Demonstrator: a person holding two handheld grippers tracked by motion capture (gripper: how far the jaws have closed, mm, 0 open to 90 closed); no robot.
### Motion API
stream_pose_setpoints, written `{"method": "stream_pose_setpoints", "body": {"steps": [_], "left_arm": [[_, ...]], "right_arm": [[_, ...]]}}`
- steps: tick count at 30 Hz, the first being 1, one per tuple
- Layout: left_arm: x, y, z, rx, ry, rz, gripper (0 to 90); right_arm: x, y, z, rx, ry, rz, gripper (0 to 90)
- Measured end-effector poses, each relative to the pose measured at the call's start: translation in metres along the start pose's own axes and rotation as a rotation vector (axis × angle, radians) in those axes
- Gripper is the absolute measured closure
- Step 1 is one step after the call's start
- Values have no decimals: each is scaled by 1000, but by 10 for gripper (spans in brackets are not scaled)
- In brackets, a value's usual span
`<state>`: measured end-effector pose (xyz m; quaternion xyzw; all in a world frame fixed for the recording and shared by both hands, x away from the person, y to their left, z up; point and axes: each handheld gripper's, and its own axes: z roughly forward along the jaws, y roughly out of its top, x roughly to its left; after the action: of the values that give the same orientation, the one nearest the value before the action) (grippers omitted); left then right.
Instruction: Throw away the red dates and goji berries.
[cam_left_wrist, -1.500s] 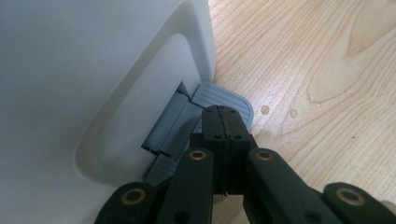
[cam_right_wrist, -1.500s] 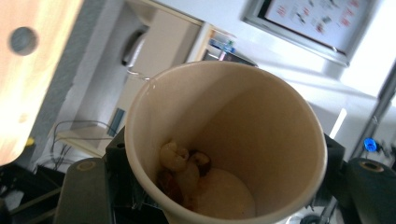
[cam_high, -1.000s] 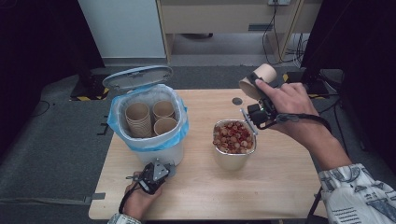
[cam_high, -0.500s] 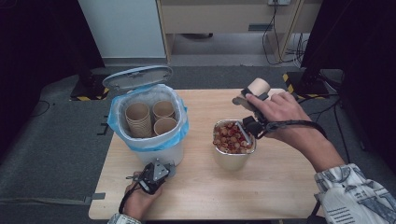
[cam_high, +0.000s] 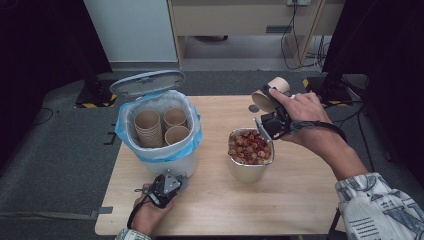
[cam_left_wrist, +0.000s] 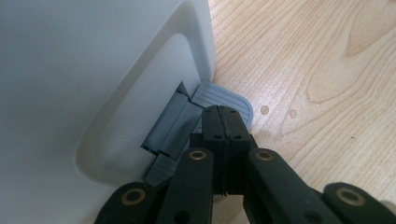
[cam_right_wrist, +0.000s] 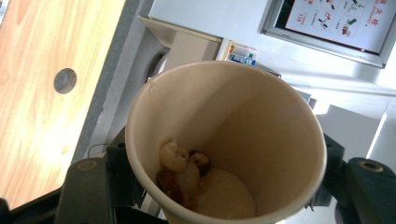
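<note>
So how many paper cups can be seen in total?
4 at least: three cup tops in the white bin, at back left, back right and front, with more possibly nested below; one cup held by the right gripper.

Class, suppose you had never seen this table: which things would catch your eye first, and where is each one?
First, the white bin with its blue liner at the table's left, lid up, with stacks of paper cups inside; the shut left claw presses its grey pedal. Next, the metal bowl of red and pale scraps at the middle. Above and behind it, the right claw grips a tilted paper cup with a few scraps at its bottom.
</note>
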<state>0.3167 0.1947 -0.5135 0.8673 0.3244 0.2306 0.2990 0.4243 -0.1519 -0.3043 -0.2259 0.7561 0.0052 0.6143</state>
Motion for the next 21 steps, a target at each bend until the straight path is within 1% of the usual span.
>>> {"method": "stream_pose_setpoints", "body": {"steps": [1,4,6,9,10,11,12,13,15,19,20,21], "left_arm": [[0,0,0,0,-1,-1,897],[0,0,0,-1,-2,-2,897],[0,0,0,-2,-3,-3,897],[0,0,0,1,-2,-2,897],[0,0,0,0,-2,-2,897],[0,0,0,0,-2,-2,897],[0,0,0,1,-2,-1,897],[0,0,0,1,-2,-1,897],[0,0,0,0,-2,-1,897],[0,0,0,1,-3,-2,897],[0,0,0,1,-3,-2,896],[0,0,0,-2,-3,-3,896]], "right_arm": [[-2,0,0,8,3,5,323],[-5,0,4,4,10,27,323],[-7,0,6,-5,8,52,322],[-10,0,10,-19,10,108,321],[-11,0,10,-29,16,136,321],[-12,0,12,-50,17,186,321],[-14,1,13,-55,18,212,321],[-15,0,15,-70,22,252,321],[-17,0,17,-88,27,318,320],[-21,0,22,-129,43,424,319],[-21,0,23,-133,43,441,319],[-23,-1,24,-147,47,478,319]]}}
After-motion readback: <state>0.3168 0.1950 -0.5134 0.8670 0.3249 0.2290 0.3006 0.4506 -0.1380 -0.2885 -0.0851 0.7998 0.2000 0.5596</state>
